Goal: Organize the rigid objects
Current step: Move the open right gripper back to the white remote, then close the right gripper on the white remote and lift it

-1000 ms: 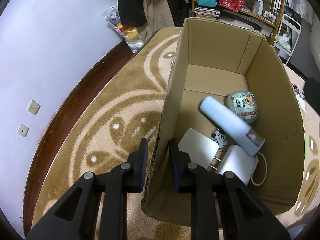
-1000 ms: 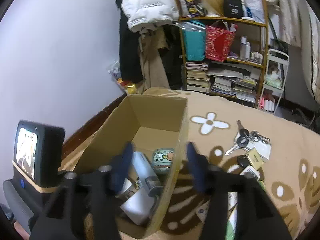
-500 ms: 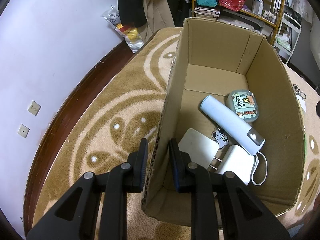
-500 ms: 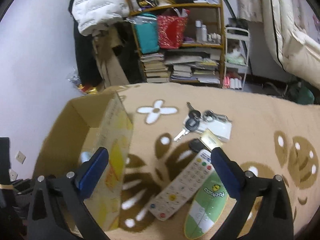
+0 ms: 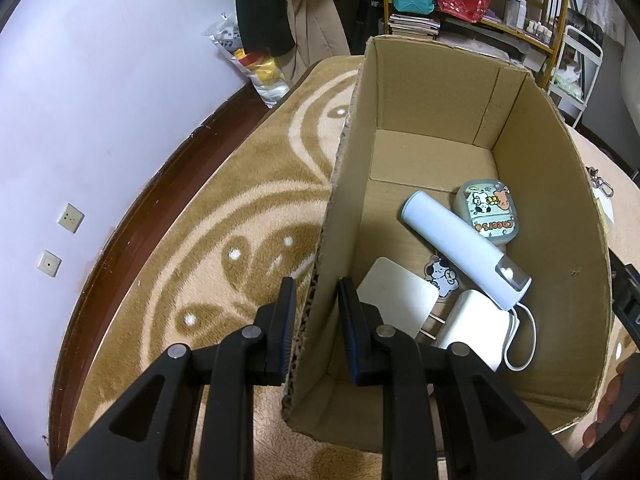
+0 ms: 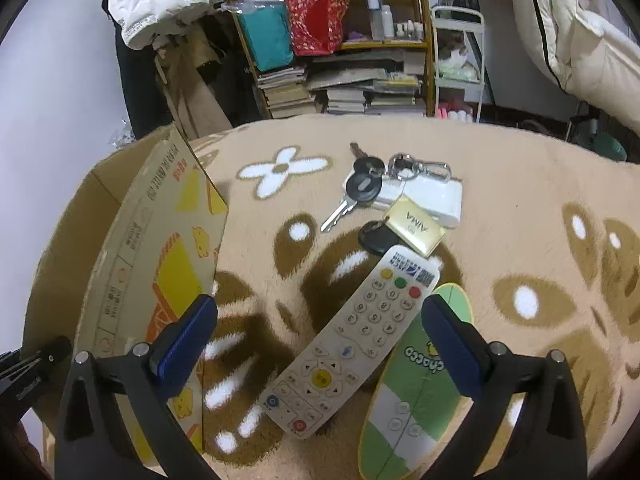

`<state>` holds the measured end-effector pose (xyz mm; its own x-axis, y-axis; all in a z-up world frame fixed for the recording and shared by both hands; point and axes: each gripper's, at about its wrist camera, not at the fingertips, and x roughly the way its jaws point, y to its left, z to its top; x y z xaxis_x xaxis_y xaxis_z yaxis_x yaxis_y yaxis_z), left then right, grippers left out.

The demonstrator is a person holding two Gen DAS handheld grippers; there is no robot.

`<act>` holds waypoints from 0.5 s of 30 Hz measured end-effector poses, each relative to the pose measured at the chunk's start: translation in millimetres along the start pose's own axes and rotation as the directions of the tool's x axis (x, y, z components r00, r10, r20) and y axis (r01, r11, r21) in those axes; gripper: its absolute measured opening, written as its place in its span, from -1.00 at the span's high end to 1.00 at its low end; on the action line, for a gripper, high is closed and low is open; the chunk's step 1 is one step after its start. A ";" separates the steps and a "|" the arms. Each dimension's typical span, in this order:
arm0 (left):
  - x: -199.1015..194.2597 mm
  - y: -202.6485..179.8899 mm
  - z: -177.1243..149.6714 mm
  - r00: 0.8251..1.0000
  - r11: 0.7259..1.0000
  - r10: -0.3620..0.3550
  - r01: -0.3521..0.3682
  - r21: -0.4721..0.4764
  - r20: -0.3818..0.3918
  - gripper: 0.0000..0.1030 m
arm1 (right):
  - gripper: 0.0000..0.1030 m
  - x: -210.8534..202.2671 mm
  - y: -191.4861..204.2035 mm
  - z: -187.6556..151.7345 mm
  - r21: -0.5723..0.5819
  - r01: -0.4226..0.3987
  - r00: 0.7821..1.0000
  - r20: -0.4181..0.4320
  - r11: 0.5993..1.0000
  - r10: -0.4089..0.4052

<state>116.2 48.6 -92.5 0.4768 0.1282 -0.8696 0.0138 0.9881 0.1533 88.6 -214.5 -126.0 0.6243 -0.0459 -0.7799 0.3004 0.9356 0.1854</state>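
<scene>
My left gripper point(image 5: 316, 312) is shut on the near left wall of an open cardboard box point(image 5: 348, 184), one finger inside and one outside. In the box lie a pale blue cylinder point(image 5: 460, 252), a cartoon tin point(image 5: 488, 212), a white flat pad point(image 5: 396, 300) and a white charger point(image 5: 476, 328) with a cable. My right gripper point(image 6: 318, 308) stands wide open above the carpet, holding nothing. A white remote control point(image 6: 352, 340) lies between and just beyond its fingers. The box point(image 6: 152, 248) shows at the left of the right wrist view.
A green oval case point(image 6: 416, 392) lies partly under the remote. Beyond it rests a key bunch point(image 6: 360, 188) with a gold tag point(image 6: 414, 226) and a white fob point(image 6: 436, 196). Cluttered shelves point(image 6: 360, 60) line the back; a wall point(image 5: 100, 100) runs left.
My right gripper swung away from above the box to the right and came down over the remote on the carpet. The left gripper and the box kept still.
</scene>
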 end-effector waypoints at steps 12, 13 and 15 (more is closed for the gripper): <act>0.0 -2.5 0.3 1.000 1.000 0.007 -0.007 0.001 -0.002 0.60 | -1.00 28.9 -8.0 -14.0 0.095 -0.016 0.995 -0.097 0.995 0.025; -0.1 -2.6 0.4 1.000 1.000 0.008 -0.008 0.002 -0.002 0.60 | -1.00 29.8 -7.0 -13.7 0.089 -0.011 0.995 -0.098 0.996 0.019; 0.1 -2.3 0.5 1.000 1.000 0.007 -0.007 0.000 -0.003 0.59 | -1.00 31.4 -4.5 -13.5 0.080 -0.001 0.995 -0.098 0.997 0.009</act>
<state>116.7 46.3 -92.7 0.4741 0.1351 -0.8701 0.0110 0.9872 0.1593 97.1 -215.5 -159.4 0.5534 -0.0033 -0.8329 0.3563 0.9048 0.2331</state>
